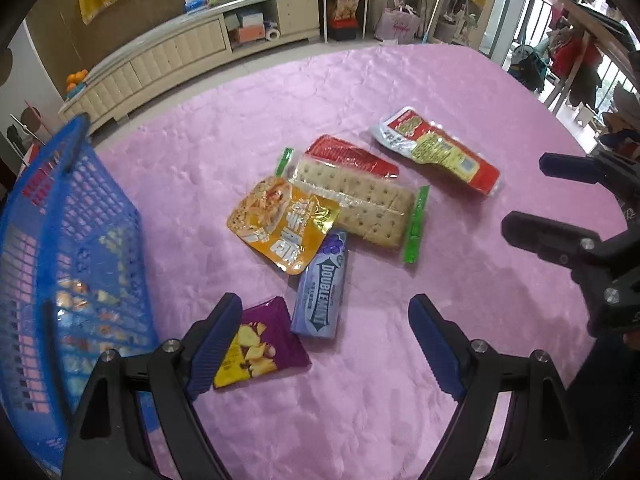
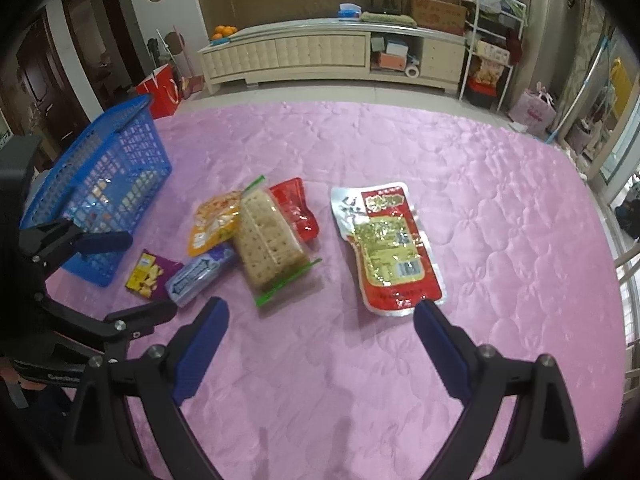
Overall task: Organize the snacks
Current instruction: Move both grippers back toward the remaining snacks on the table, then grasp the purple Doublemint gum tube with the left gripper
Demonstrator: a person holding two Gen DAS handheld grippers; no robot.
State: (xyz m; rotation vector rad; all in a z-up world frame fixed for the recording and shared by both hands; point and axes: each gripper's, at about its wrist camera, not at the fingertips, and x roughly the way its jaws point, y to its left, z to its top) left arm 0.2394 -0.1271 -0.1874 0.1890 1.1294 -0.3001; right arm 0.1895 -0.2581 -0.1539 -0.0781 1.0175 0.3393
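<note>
Left wrist view first: a pink quilted tablecloth (image 1: 400, 100) fills most of the frame, and a blue lattice basket (image 1: 72, 216) stands along the left edge with some packets dimly visible through its wall. In the right wrist view the same basket (image 2: 108, 184) sits at middle left.

Largest of the loose snacks is a red and silver pouch (image 1: 436, 150) lying apart at upper right of centre; in the right wrist view it (image 2: 388, 248) lies just above the right finger's tip.

Next, a clear pack of crackers (image 1: 356, 204) with green sealed ends lies at centre, resting partly over a red packet (image 1: 352, 156) behind it. An orange foil pouch (image 1: 280, 224) overlaps the crackers' lower left corner and the upper end of a pale purple Doublemint gum pack (image 1: 320, 288) below.

Smallest, a purple snack packet (image 1: 260, 344) lies at lower centre left, touching or just behind the left finger of the left gripper (image 1: 326, 346).

That gripper stands wide apart, holding nothing, its blue pads (image 1: 432, 340) above the cloth. The right gripper (image 2: 320, 344) is likewise spread wide and empty; from the left wrist view it (image 1: 528, 196) shows at the right edge, also apart.
</note>
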